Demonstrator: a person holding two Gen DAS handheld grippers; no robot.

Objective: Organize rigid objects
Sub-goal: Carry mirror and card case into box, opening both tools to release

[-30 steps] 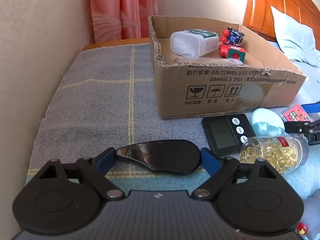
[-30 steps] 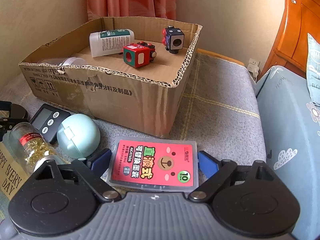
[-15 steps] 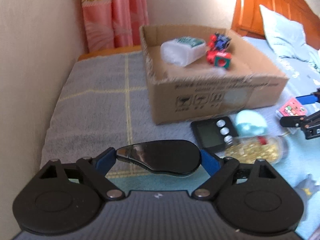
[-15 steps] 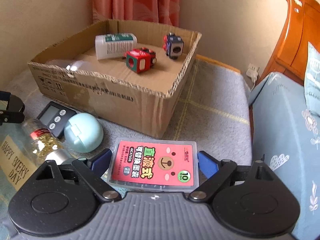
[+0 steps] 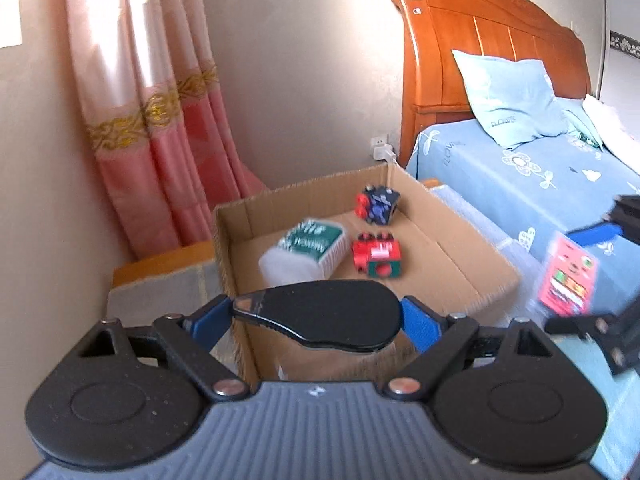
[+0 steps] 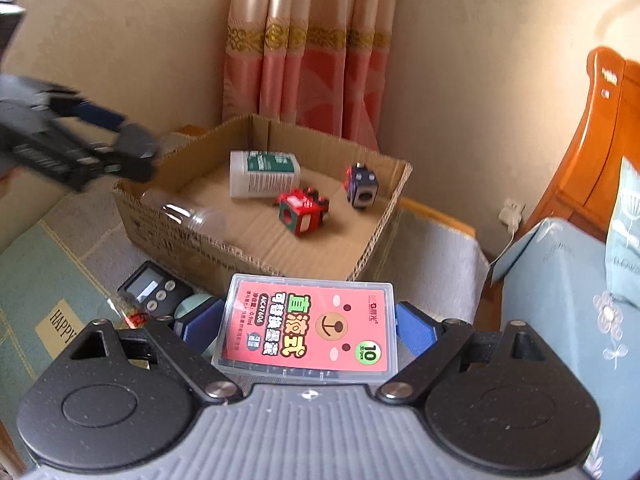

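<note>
Already in cardboard box (image 6: 362, 258), frame centre: white bottle (image 6: 262, 174), 2 toy cubes, clear jar. Timer (image 6: 154, 290) and mint egg case left outside, lower left. Left gripper (image 5: 318, 316) clamps black glasses case (image 5: 320, 314) across wide jaws, lower centre. Right gripper (image 6: 308, 328) clamps pink refill box (image 6: 308, 328) likewise; neither dropped in yet.

Two cube toys (image 6: 303, 216) (image 6: 361, 185), one white bottle (image 6: 264, 173), one clear jar (image 6: 188, 213), one cardboard box (image 6: 376, 236), one timer (image 6: 154, 290).
</note>
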